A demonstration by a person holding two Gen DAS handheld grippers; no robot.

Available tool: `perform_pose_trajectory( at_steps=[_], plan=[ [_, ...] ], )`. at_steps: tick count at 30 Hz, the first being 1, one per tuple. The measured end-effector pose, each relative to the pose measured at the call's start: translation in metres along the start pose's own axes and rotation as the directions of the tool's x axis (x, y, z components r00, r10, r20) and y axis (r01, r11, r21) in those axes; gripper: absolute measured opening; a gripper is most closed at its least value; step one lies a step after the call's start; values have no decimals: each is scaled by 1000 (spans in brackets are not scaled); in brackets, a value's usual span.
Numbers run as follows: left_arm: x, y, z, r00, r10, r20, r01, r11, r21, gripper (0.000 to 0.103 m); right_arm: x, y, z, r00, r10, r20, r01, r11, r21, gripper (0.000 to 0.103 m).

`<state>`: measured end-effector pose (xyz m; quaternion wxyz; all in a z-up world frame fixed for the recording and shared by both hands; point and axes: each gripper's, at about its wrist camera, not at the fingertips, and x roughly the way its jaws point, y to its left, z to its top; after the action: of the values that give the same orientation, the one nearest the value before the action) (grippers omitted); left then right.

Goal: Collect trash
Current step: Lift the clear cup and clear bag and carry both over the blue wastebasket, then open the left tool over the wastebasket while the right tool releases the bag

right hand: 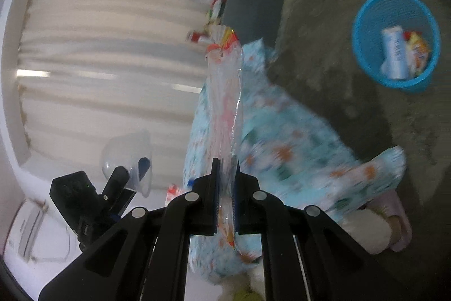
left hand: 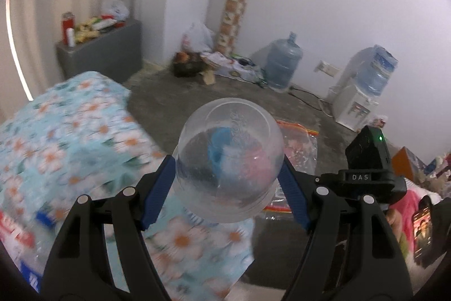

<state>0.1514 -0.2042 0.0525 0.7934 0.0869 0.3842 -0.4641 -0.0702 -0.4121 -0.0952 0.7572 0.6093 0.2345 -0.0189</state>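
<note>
My left gripper (left hand: 228, 182) is shut on a clear plastic cup (left hand: 229, 160), its bottom facing the camera, held above the flowered cloth. The cup and left gripper also show in the right wrist view (right hand: 126, 157). My right gripper (right hand: 227, 188) is shut on a clear plastic bag (right hand: 225, 92) with red and yellow print, which stands up between the fingers; the bag shows in the left wrist view (left hand: 298, 148) too. A blue mesh trash basket (right hand: 394, 38) stands on the floor at the upper right, with a white carton and wrappers inside.
A table with a light blue flowered cloth (left hand: 70, 137) is on the left. A grey cabinet (left hand: 101, 50) with clutter stands by the curtain. Water jugs (left hand: 282, 61), a dispenser (left hand: 352, 106) and bags line the far wall. The floor is bare concrete (left hand: 225, 89).
</note>
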Motion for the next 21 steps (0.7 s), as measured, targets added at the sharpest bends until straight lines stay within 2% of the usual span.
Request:
perform_pose_trajectory(
  at_steps=[2, 4, 8, 10, 14, 21],
  plan=[
    [25, -5, 13, 999, -25, -29, 25, 1000, 0, 69, -20, -13, 14, 996, -58, 74, 56, 998, 24, 8],
    [52, -10, 24, 997, -45, -57, 46, 999, 7, 69, -44, -31, 28, 980, -134, 150, 126, 990, 63, 8],
    [113, -19, 42, 988, -82, -130, 83, 997, 3, 69, -60, -64, 49, 947, -245, 210, 214, 964, 159, 8],
    [142, -21, 46, 980, -102, -174, 103, 995, -2, 69, -56, -79, 56, 938, -275, 210, 235, 952, 195, 8],
    [220, -30, 47, 948, -124, -292, 125, 992, -17, 69, -34, -109, 74, 932, -315, 178, 267, 931, 249, 8],
    [333, -45, 50, 905, -108, -412, 113, 994, -14, 69, 21, -167, 123, 922, -368, 123, 316, 896, 311, 11]
  ],
)
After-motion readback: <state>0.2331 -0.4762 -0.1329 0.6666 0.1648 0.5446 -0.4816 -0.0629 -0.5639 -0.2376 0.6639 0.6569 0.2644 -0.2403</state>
